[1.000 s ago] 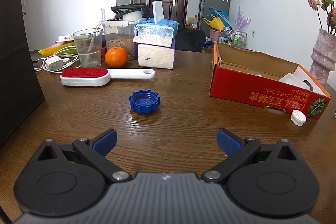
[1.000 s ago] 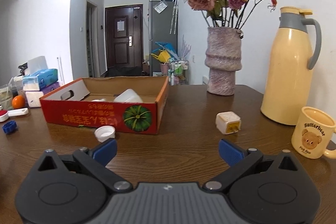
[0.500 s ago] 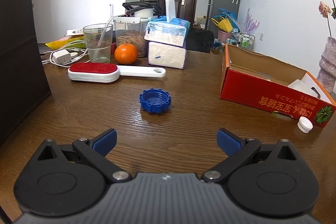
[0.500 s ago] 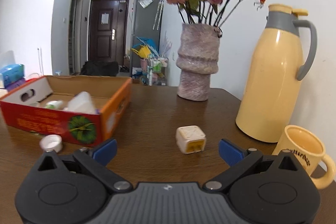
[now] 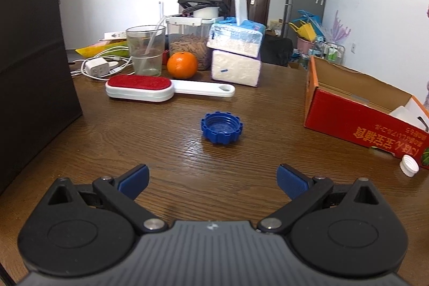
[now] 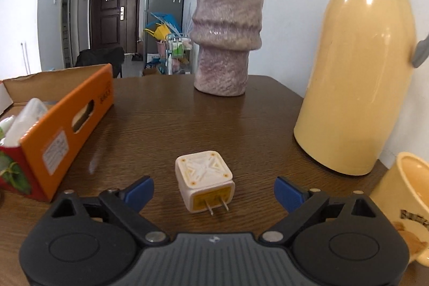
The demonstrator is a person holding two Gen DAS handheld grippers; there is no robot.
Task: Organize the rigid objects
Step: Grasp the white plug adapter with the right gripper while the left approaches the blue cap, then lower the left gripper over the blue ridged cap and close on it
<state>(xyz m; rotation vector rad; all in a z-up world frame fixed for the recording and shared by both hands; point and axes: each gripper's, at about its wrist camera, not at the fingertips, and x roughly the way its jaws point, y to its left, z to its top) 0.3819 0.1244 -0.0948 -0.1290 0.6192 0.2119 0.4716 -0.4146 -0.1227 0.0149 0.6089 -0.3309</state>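
A white and yellow plug adapter (image 6: 205,180) lies on the wooden table, prongs toward me, between the spread fingers of my right gripper (image 6: 213,190), which is open and not touching it. A blue bottle cap (image 5: 221,127) lies open side up ahead of my left gripper (image 5: 213,180), which is open and empty. A small white cap (image 5: 409,165) lies by the red and orange cardboard box (image 5: 356,122), which holds a few white items. The box also shows at the left of the right wrist view (image 6: 64,136).
A red lint brush (image 5: 161,89), an orange (image 5: 182,65), a glass (image 5: 145,50), a charger with cables (image 5: 97,67) and tissue packs (image 5: 236,55) stand at the far left. A vase (image 6: 228,34), a yellow thermos (image 6: 362,66) and a mug (image 6: 402,208) stand at the right.
My right gripper has swung right and moved forward, so the plug adapter now lies between its fingers. My left gripper has moved left and slightly closer to the blue cap.
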